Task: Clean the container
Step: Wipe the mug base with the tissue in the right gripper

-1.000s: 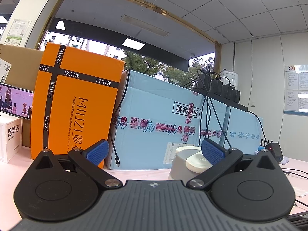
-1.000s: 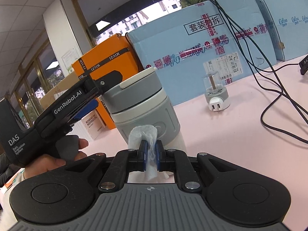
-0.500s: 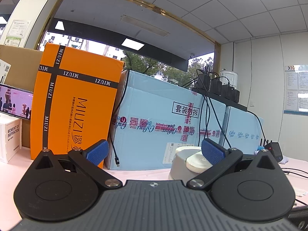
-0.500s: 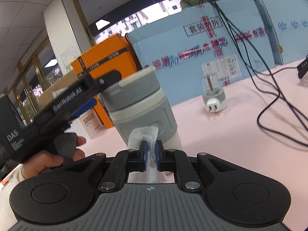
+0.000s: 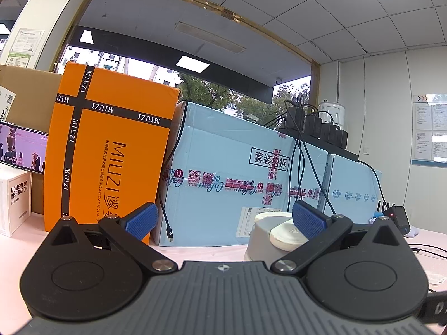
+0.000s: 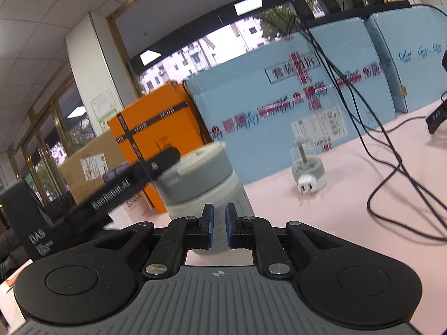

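The grey container with a white band and lid (image 6: pixel 201 178) stands on the pink table, blurred, just beyond my right gripper (image 6: pixel 218 217). The right jaws stand slightly apart with nothing between them; the tissue is out of view. My left gripper (image 5: pixel 223 219) is open wide; its right finger (image 5: pixel 308 220) sits over the container's lid (image 5: pixel 275 230). In the right wrist view the left gripper's finger (image 6: pixel 159 162) reaches to the container's top.
An orange MIUZI box (image 5: pixel 111 162) and blue cartons (image 5: pixel 237 173) stand behind the container. A small clear-domed plug device (image 6: pixel 307 167) lies on the table to the right. Black cables (image 6: pixel 391 167) trail across the pink table (image 6: pixel 321 212).
My right gripper has let go of the white tissue and its jaws have parted slightly. It has pulled back and risen, with motion blur. The left gripper has hardly moved.
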`<state>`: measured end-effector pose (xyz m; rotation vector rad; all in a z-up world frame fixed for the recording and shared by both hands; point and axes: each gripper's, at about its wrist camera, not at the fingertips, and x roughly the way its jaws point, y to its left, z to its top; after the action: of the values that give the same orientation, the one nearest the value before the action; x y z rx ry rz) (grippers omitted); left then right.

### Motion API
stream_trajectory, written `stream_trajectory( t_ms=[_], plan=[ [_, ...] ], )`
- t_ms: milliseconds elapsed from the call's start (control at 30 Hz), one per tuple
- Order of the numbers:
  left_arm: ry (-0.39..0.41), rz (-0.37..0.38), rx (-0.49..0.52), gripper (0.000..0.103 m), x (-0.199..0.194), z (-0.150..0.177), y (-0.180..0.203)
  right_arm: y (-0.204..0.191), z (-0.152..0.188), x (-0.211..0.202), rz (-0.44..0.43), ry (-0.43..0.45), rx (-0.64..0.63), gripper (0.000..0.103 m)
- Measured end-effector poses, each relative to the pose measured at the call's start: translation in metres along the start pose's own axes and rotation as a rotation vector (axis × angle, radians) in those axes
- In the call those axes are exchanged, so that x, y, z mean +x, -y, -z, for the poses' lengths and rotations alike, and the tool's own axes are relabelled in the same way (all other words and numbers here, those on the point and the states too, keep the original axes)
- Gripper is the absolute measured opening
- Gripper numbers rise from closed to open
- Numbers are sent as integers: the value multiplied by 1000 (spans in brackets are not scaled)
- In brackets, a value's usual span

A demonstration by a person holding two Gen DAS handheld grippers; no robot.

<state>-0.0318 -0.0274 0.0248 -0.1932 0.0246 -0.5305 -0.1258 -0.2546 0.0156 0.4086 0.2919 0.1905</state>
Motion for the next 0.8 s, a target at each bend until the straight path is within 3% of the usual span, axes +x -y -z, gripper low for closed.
stream_trajectory(
  t_ms=[167, 233, 367, 467, 533, 600, 700, 800],
  plan=[
    [0, 0, 0, 103, 1, 1, 1, 4, 11, 11, 43, -81, -22, 13],
    [0, 0, 0, 103, 1, 1, 1, 2, 16, 12, 68, -107, -43, 54],
    [0, 1, -3, 103, 0, 1, 0, -3, 26, 18, 70, -174, -91, 59],
    [0, 1, -3, 103, 0, 0, 0, -5, 31, 23, 64, -217, -104, 53],
    [0, 1, -3, 103, 0, 0, 0, -6, 31, 23, 45, -218, -109, 24],
    [0, 1, -3, 103, 0, 0, -1, -9, 33, 22, 27, -228, -133, 12],
    [0, 1, -3, 103, 1, 0, 0, -12, 35, 19, 13, -227, -151, 8],
    [-1, 1, -4, 103, 0, 0, 0, -9, 23, 9, -11, -158, -93, 8]
  ],
)
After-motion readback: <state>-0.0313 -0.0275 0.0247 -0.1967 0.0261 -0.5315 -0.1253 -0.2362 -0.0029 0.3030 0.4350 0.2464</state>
